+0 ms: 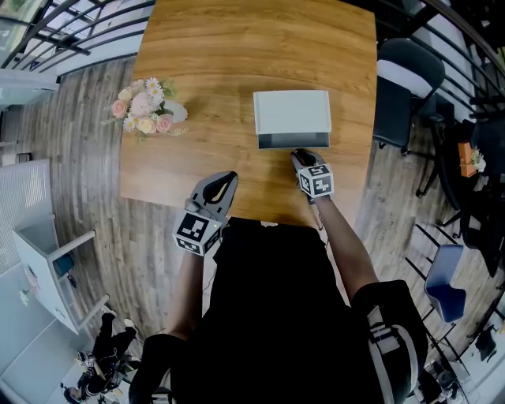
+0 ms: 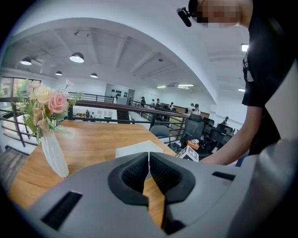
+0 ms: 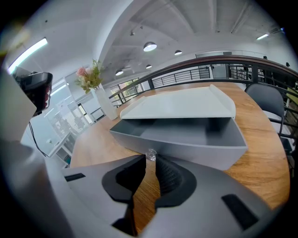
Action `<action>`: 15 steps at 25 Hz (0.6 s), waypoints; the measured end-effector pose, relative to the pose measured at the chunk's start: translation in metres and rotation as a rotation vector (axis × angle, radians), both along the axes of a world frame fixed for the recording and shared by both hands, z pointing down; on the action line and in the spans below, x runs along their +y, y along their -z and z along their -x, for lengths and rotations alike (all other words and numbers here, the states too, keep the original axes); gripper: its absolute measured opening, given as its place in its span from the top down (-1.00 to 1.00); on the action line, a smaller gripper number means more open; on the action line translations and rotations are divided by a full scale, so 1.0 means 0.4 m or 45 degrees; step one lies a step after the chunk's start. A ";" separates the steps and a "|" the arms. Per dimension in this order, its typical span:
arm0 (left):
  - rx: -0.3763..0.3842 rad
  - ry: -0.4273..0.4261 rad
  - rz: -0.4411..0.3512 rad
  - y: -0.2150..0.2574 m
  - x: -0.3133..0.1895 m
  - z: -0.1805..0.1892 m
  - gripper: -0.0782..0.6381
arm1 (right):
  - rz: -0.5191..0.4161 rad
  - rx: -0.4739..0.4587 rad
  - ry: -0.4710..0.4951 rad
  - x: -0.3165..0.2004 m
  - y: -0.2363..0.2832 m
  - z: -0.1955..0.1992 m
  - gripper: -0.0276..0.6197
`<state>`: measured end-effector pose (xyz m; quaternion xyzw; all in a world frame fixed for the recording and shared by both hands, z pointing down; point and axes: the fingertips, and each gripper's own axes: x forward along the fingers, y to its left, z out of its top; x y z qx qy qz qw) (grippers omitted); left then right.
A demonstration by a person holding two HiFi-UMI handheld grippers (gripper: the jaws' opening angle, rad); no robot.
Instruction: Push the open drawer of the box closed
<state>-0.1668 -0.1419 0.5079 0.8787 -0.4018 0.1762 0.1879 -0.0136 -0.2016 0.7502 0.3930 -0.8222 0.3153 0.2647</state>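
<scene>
A pale grey box [image 1: 291, 113] stands on the wooden table [image 1: 237, 47], its darker drawer [image 1: 292, 142] pulled out a little toward me. My right gripper [image 1: 298, 155] is shut, its tips right at the drawer front. In the right gripper view the drawer [image 3: 186, 139] is empty, and a small clear knob [image 3: 151, 155] sits just at the tips of the right gripper [image 3: 151, 160]. My left gripper [image 1: 225, 183] is shut and empty near the table's near edge, left of the box. The left gripper [image 2: 149, 155] faces the box [image 2: 139, 148] from a distance.
A vase of pink and white flowers [image 1: 146, 106] lies in view at the table's left side, also the flowers [image 2: 46, 100] in the left gripper view. Dark chairs [image 1: 406, 87] stand right of the table. A railing [image 1: 71, 24] runs at the far left.
</scene>
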 end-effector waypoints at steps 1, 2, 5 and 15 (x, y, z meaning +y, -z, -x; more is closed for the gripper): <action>0.001 0.002 0.001 -0.001 -0.001 0.001 0.71 | -0.001 0.001 0.000 -0.002 -0.001 0.000 0.66; 0.004 0.005 0.003 -0.002 -0.001 0.002 0.71 | -0.001 0.001 0.000 -0.004 -0.002 0.001 0.66; 0.010 0.017 0.010 -0.008 -0.002 0.005 0.71 | -0.007 0.002 -0.007 -0.016 -0.006 0.000 0.66; 0.006 0.022 0.018 -0.008 0.001 0.011 0.71 | -0.024 -0.002 -0.029 -0.051 0.001 -0.001 0.66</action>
